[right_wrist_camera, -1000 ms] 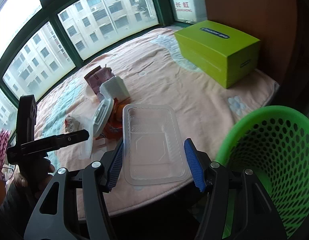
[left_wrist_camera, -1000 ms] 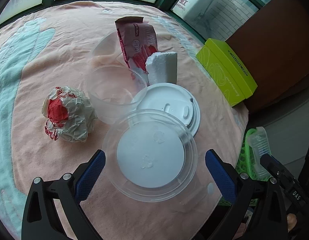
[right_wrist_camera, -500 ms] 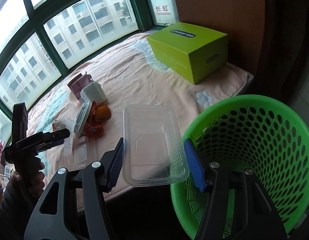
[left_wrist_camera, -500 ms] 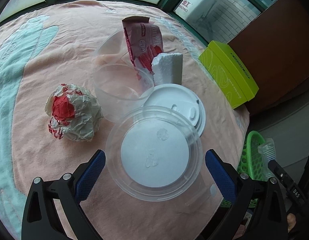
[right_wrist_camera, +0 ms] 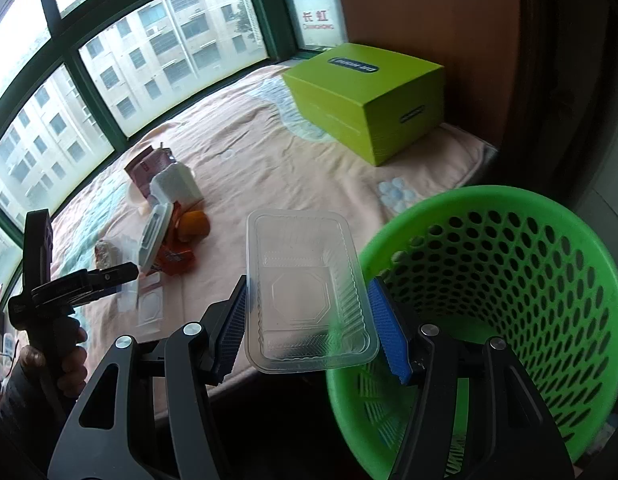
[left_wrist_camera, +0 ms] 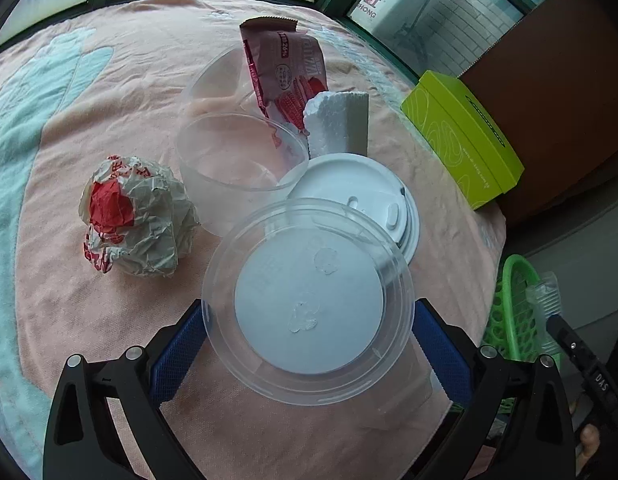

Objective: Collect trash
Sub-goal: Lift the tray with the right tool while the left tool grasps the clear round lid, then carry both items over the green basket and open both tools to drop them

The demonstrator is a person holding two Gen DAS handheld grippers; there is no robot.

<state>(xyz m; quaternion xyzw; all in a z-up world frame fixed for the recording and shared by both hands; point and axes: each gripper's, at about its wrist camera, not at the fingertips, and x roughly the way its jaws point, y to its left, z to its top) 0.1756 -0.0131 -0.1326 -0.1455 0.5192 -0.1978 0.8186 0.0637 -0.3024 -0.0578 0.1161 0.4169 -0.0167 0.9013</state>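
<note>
My left gripper (left_wrist_camera: pixel 309 310) is shut on a clear round cup (left_wrist_camera: pixel 309 264), its blue pads against the rim on both sides, just above the pink cloth. Behind the cup lie a white lid (left_wrist_camera: pixel 361 184), a clear bowl (left_wrist_camera: pixel 241 160), a foam block (left_wrist_camera: pixel 337 120), a red snack packet (left_wrist_camera: pixel 285 68) and a crumpled paper wrapper (left_wrist_camera: pixel 137 216). In the right wrist view my right gripper (right_wrist_camera: pixel 309 286) is shut on a clear rectangular tray (right_wrist_camera: pixel 305 248). The tray hangs past the cloth's edge, its right side over the rim of the green basket (right_wrist_camera: pixel 509 216).
A lime-green box (right_wrist_camera: pixel 369 92) stands at the far right of the cloth by the brown wall. The windows run along the far side. The basket (left_wrist_camera: pixel 513 280) stands on the floor off the cloth's right edge. An orange wrapper (right_wrist_camera: pixel 177 256) lies among the trash.
The right gripper has carried the tray sideways to the basket, which now fills the right of its view. The left gripper and cup have hardly moved.
</note>
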